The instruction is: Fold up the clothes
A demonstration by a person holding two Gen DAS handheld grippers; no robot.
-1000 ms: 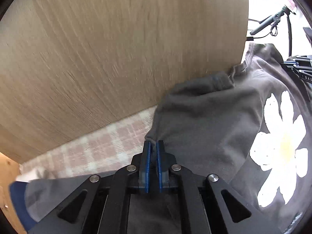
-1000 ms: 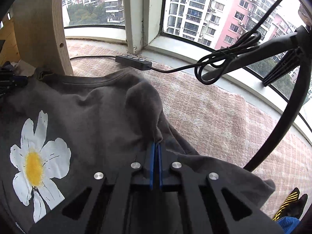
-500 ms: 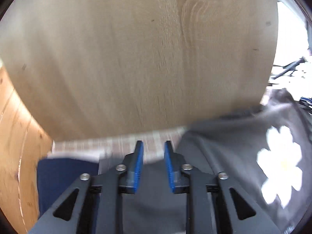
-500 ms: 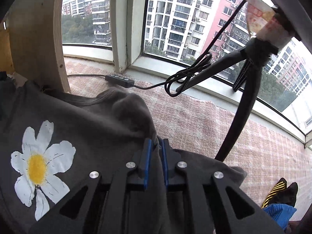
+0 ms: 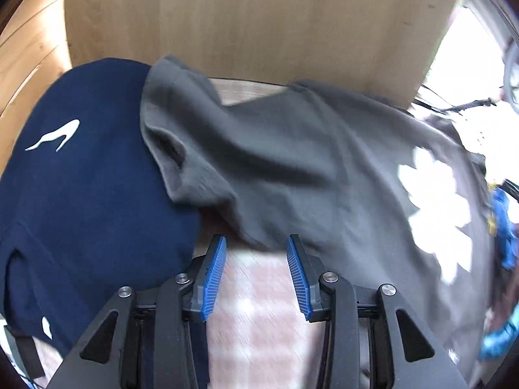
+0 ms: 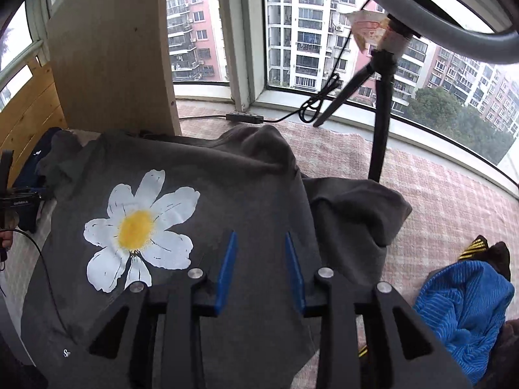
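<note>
Left gripper: jaws spread wide, nothing between them, hanging over bare checked cloth just short of the grey shirt's edge.
Right gripper: jaws likewise wide apart and empty, poised above the shirt body beside the daisy print.
Grey shirt: spread print-up on the pink checked cover; one sleeve lies rumpled over the navy garment, the other sleeve is bunched on the far side.
Risk: a grab at the rumpled sleeve could catch the navy garment beneath and drag both; bunched sleeves would leave a crooked fold.
Also near: a blue striped garment lies in a heap at the right.
Further back: a wooden panel stands close behind the collar; a tripod and cable sit near the sleeve, easy to snag.
Room: curved window, apartment blocks outside.
</note>
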